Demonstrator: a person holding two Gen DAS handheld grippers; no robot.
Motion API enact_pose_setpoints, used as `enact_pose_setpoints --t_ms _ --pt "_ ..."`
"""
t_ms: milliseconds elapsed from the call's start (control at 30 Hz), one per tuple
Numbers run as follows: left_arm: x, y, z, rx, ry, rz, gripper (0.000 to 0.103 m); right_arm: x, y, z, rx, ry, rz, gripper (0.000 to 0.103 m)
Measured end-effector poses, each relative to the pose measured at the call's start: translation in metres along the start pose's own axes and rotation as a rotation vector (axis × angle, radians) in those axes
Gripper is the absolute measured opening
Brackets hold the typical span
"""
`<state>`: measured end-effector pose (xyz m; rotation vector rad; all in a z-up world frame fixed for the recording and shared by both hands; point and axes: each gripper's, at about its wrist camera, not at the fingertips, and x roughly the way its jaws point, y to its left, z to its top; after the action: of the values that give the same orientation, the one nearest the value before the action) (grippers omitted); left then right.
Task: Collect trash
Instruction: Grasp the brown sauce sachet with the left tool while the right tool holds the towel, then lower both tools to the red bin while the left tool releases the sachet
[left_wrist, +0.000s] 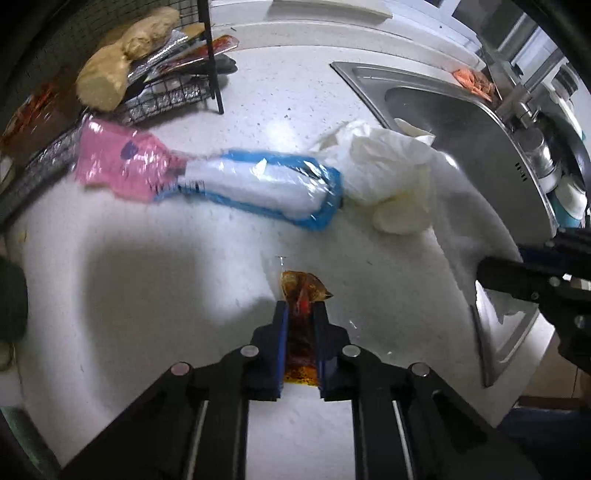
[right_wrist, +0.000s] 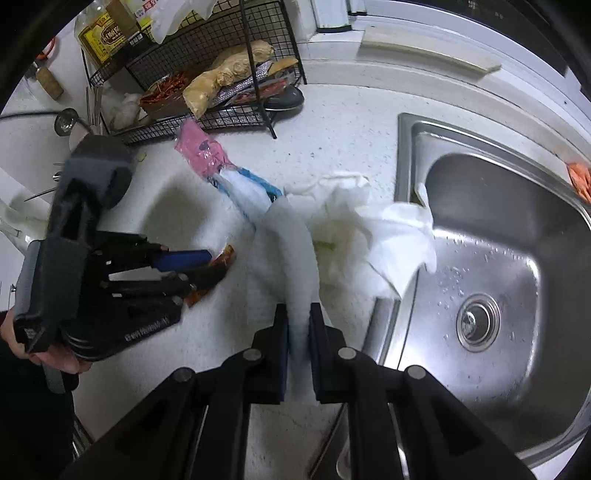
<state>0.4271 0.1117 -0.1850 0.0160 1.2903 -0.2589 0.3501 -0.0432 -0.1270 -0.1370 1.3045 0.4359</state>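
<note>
Your left gripper (left_wrist: 300, 308) clamps an oily sauce packet (left_wrist: 303, 295), your right gripper (right_wrist: 298, 314) a white plastic strip (right_wrist: 291, 251); squeezing harder risks leakage onto the counter (left_wrist: 147, 295).

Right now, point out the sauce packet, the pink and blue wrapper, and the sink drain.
sauce packet (left_wrist: 303, 291), left wrist view, amber tip beyond the fingers.
pink and blue wrapper (left_wrist: 258, 184), left wrist view, white middle.
sink drain (right_wrist: 477, 320), right wrist view, strainer centre.

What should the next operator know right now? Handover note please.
Left gripper: shut on a brown sauce packet.
Right gripper: shut on a white paper towel.
On the counter: a pink and blue wrapper; crumpled tissue draped over the sink edge.
Done: two pieces gripped.
Left: bin them, then collect the wrapper and tissue. No bin in view.
</note>
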Motion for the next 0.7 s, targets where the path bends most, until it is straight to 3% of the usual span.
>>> enact_pose_setpoints --t_ms 333,700 --pt "-0.049 -0.070 -0.058 -0.051 -0.074 -0.050 0.008 -0.053 -0.014 -0.055 -0.005 -0.050 0.021 0.009" --pt "-0.099 -0.200 -0.130 0.024 -0.171 0.029 0.008 -0.128 -0.035 -0.162 -0.046 -0.111 0.048 0.009"
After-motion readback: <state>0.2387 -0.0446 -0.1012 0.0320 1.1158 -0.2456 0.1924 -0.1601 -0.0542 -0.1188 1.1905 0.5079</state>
